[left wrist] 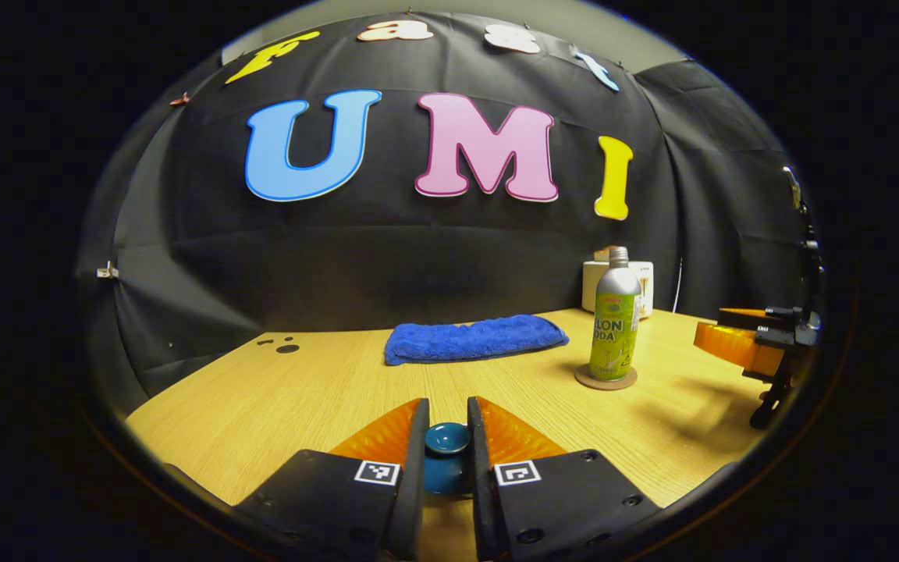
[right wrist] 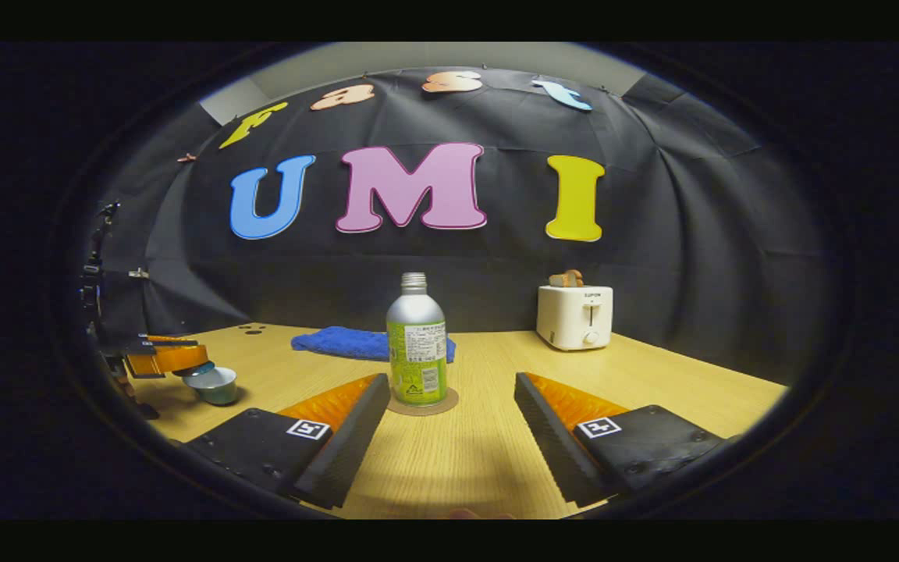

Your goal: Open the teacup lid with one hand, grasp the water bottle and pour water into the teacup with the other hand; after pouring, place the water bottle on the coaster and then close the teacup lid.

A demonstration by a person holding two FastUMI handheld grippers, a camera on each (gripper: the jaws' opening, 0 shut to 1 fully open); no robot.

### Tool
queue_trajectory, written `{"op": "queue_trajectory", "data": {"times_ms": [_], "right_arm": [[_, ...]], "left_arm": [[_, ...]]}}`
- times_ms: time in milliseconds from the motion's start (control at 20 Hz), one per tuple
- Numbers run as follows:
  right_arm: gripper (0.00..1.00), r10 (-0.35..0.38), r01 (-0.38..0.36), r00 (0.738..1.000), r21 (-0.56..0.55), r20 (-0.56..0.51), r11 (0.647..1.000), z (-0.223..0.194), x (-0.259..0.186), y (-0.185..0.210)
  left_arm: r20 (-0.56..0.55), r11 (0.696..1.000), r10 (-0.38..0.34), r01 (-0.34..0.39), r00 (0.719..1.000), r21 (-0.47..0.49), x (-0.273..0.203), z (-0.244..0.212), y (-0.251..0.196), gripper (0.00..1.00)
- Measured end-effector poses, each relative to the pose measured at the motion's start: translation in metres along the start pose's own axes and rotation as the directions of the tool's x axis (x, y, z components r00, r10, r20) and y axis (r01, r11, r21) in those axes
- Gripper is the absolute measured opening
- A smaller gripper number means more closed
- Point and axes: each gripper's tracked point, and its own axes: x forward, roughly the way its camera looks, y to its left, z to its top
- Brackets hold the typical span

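Left gripper view: the left gripper (left wrist: pixel 447 437) is seen at 6 o'clock, jaws drawn nearly together, both fingers pressed on the knob of the teacup lid (left wrist: pixel 447 439). In the right gripper view the same lid (right wrist: pixel 197 369) is seen held at 9 o'clock, tilted just above the rim of the teacup (right wrist: pixel 215 385); whether lid and rim touch can't be told.

The water bottle (left wrist: pixel 615 324) is stood upright on the round coaster (left wrist: pixel 605 378) at approx. 3 o'clock of the left gripper view, well apart from the cup. In the right gripper view the bottle (right wrist: pixel 417 339) is placed at centre, slightly toward 12 o'clock from the fingers.

The right gripper (right wrist: pixel 449 410) is shown wide open, nothing held; the bottle w/ coaster (right wrist: pixel 423 403) lies just ahead of the gap, not touched.

Surroundings: a folded blue towel (left wrist: pixel 474 338) is laid behind the bottle near the back edge; a white toaster (right wrist: pixel 574 316) w/ bread in its slot is set at 1–2 o'clock, close to the wall. Nothing is interposed between the open fingers and the bottle.

Surface and room: a light wood-grain table (right wrist: pixel 465 460) is used, w/ a few dark round marks (left wrist: pixel 286 345) at its far left corner. The booth is closed by black cloth (left wrist: pixel 449 257); a pale ceiling strip is visible at 12 o'clock.
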Motion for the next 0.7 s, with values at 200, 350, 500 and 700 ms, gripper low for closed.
{"op": "queue_trajectory", "data": {"times_ms": [200, 350, 500, 700], "right_arm": [[0.99, -0.007, 0.007, 1.0, -0.001, -0.001, 1.0, -0.001, 0.004, 0.007], [0.99, -0.001, 0.001, 1.0, -0.001, -0.001, 1.0, 0.0, 0.005, 0.008], [0.99, 0.005, -0.005, 1.0, 0.0, 0.0, 1.0, 0.0, 0.004, 0.008], [0.99, 0.006, -0.006, 1.0, 0.0, 0.0, 1.0, 0.0, 0.004, 0.008]], "left_arm": [[-0.029, 0.999, -0.017, 0.018, 0.999, 0.047, 0.006, -0.002, -0.01, 0.33], [-0.053, 0.998, -0.02, 0.023, 0.998, 0.057, 0.01, -0.006, -0.012, 0.31], [-0.074, 0.997, -0.027, 0.032, 0.997, 0.064, 0.013, -0.009, -0.014, 0.31], [-0.088, 0.998, -0.019, 0.024, 0.996, 0.059, 0.014, -0.01, -0.012, 0.32]]}}
